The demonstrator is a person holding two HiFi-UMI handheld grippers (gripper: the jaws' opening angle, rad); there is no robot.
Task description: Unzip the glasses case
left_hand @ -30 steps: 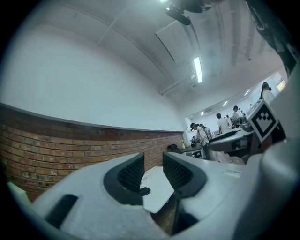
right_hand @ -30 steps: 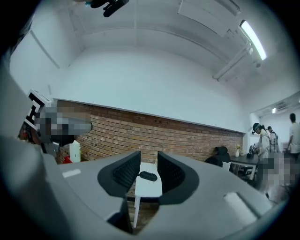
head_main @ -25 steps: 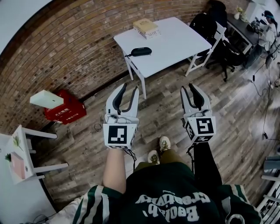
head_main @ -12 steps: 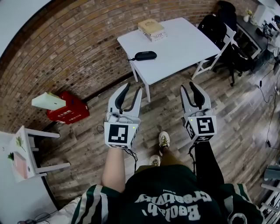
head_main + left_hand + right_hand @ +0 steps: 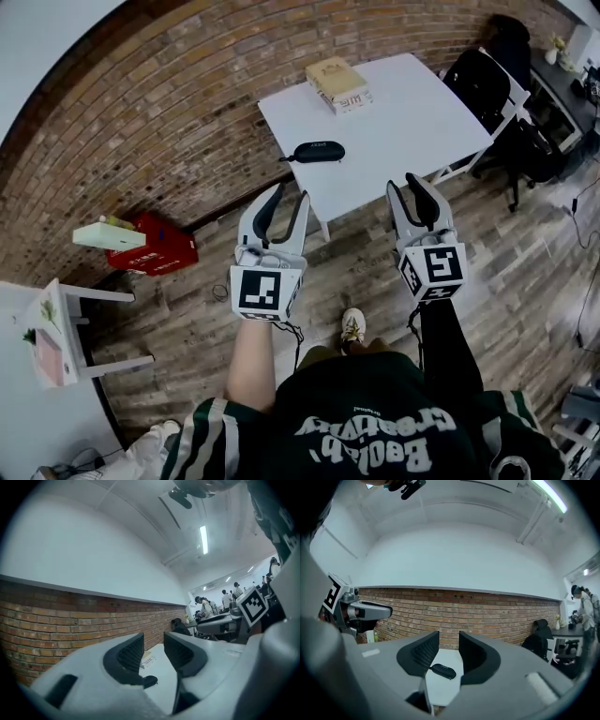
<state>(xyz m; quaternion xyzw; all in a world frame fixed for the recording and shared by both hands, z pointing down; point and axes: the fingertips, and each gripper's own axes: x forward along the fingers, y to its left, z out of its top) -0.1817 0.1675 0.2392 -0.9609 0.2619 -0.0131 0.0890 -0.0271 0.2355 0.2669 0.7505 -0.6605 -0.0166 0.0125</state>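
1. Closest to you, your dark shirt (image 5: 366, 422) fills the bottom of the head view and hides most of your legs. Only one shoe (image 5: 352, 328) shows on the wooden floor (image 5: 356, 272).
2. Your left tool (image 5: 288, 192) points level ahead. Its jaws stand apart with a clear gap, and no object sits between the pads or touches them.
3. Your right tool (image 5: 403, 183) is also level, its jaws apart by a somewhat narrower gap. They have just been opening a little, and it holds nothing.
4. Both tools hang over the floor, short of the white tabletop (image 5: 403, 122) and well apart from anything on it.
5. The glasses case (image 5: 317, 151), dark and oval, lies flat on the tabletop near the edge that faces you and to the left. The right gripper view shows it far off through the gap between the jaws. In the left gripper view, one jaw covers part of it. The zip is too small to make out, so you cannot tell whether it is closed.
6. A flat tan box (image 5: 337, 84) sits further back on the tabletop, near the brick wall (image 5: 141, 122). Its print is too small to read.
7. Beyond the tabletop, a chair (image 5: 487, 80) draped in black is partly cut off by the frame. To your left, a red crate (image 5: 150, 246) with a white box (image 5: 108, 236) on top stands against the wall.
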